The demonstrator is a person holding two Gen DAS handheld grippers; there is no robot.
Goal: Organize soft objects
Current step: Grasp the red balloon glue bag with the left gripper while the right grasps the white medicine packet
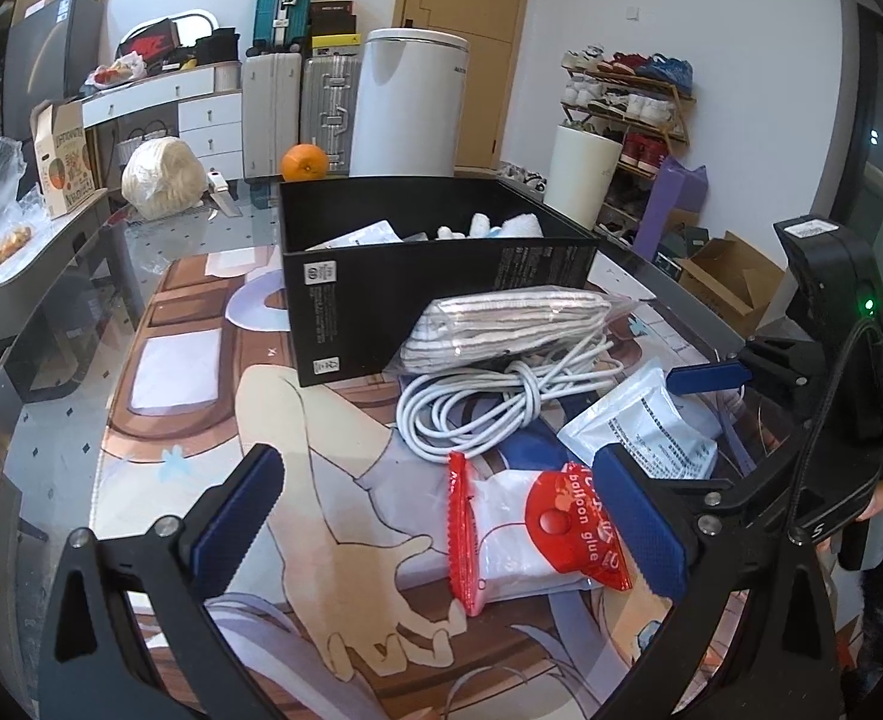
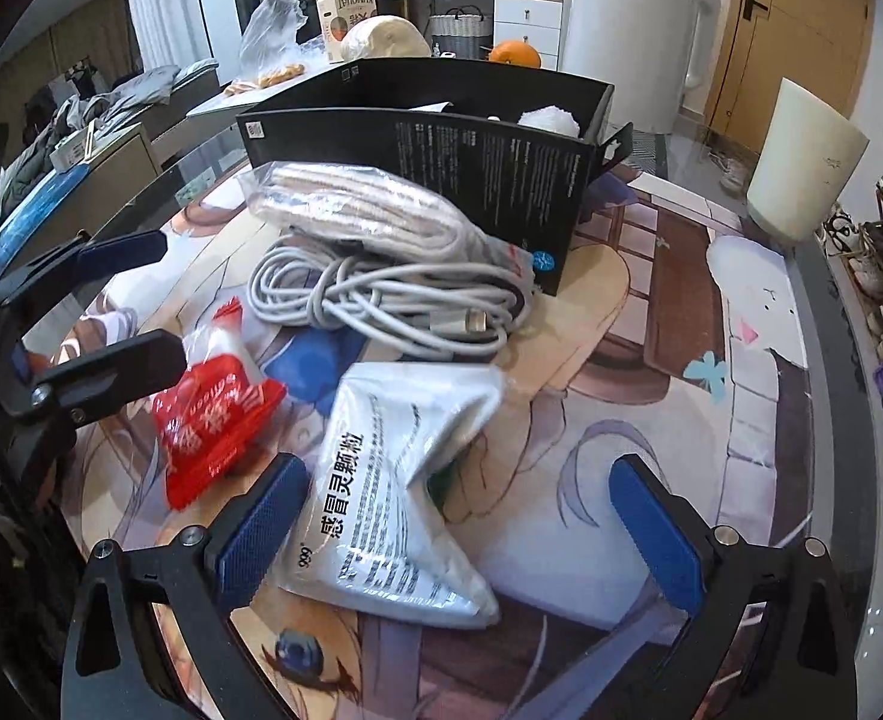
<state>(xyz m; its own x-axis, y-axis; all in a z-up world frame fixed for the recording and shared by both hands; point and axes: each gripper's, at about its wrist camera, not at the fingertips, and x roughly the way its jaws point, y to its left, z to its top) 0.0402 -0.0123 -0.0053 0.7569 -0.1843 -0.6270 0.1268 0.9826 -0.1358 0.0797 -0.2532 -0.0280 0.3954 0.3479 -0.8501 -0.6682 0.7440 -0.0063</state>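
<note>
So the tabletop (image 1: 69, 396) has this big anime-print mat (image 2: 669, 324) on it, and all the soft stuff sits in a loose pile in front of a black box (image 1: 381, 282). The box is open on top and already has some white fluffy things (image 1: 522, 223) and a packet inside.

Leaning right against the box's front wall is a clear bag of striped cloth (image 1: 501, 324). A coiled white cable (image 1: 471, 408) lies just in front of it, touching the bag's lower edge. Nearer still there's a red and white "balloon glue" packet (image 1: 537, 534) and, beside it, a white medicine pouch (image 2: 393, 498) with black Chinese print, kind of creased in the middle.

The left tongs (image 1: 441, 531) are spread wide, hanging low over the mat, with the balloon glue packet between the two blue pads but not pinched. The right tongs (image 2: 459, 525) are also spread wide, straddling the white pouch; its near-left corner looks to be just touching the left pad (image 2: 261, 531), and nothing is gripped.

Back of the tabletop there's an orange (image 1: 304, 162) behind the box, plus a ball of cream twine (image 1: 162, 177).
</note>
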